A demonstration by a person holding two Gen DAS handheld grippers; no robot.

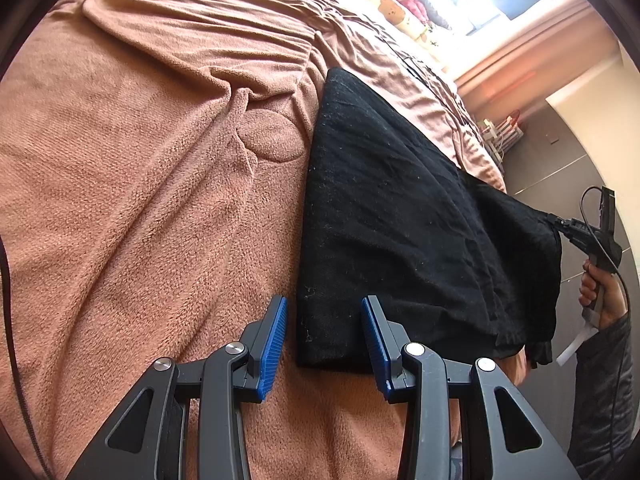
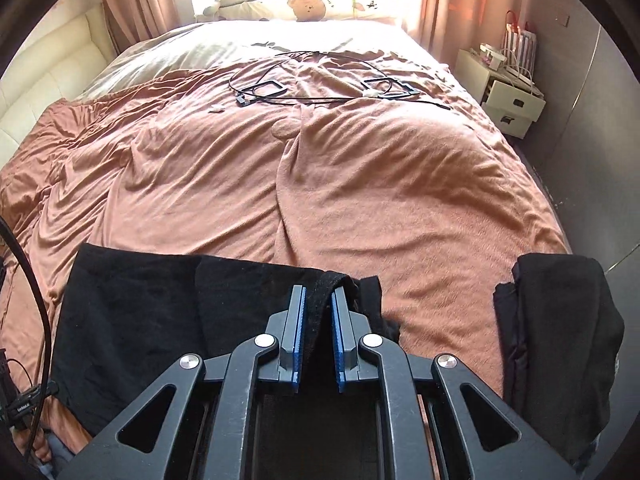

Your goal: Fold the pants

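Black pants (image 1: pixel 404 220) are laid across the near part of a bed covered by a rust-pink fleece blanket (image 1: pixel 132 184). In the left wrist view, 1 squared corner of the folded cloth lies flat on the blanket, just ahead of the left gripper (image 1: pixel 325 344). Its 2 blue-padded fingers (image 1: pixel 276 344) are held apart, with nothing pressed between them; the pants corner is seen in the gap beyond the tips, and contact cannot be told.

At the far right of that view, the opposite end of the pants is drawn up off the bed edge into a taut point, pinched at the tip of the right gripper (image 1: pixel 558 222). A hand (image 1: pixel 600 292) in a dark sleeve is wrapped round its handle.

In the right wrist view, the right gripper (image 2: pixel 319 312) is clamped on a raised fold of the pants (image 2: pixel 132 320); a ridge of black cloth stands between the blue pads (image 2: pixel 299 332). The rest of the garment is spread to the left of the fingers.

A second pile of dark clothing (image 2: pixel 560 344) is seen at the bed's near right corner, well apart from the pants. Black cables (image 2: pixel 304 88) are strewn further up the bed. A white nightstand (image 2: pixel 508 100) stands beside the bed at the right.
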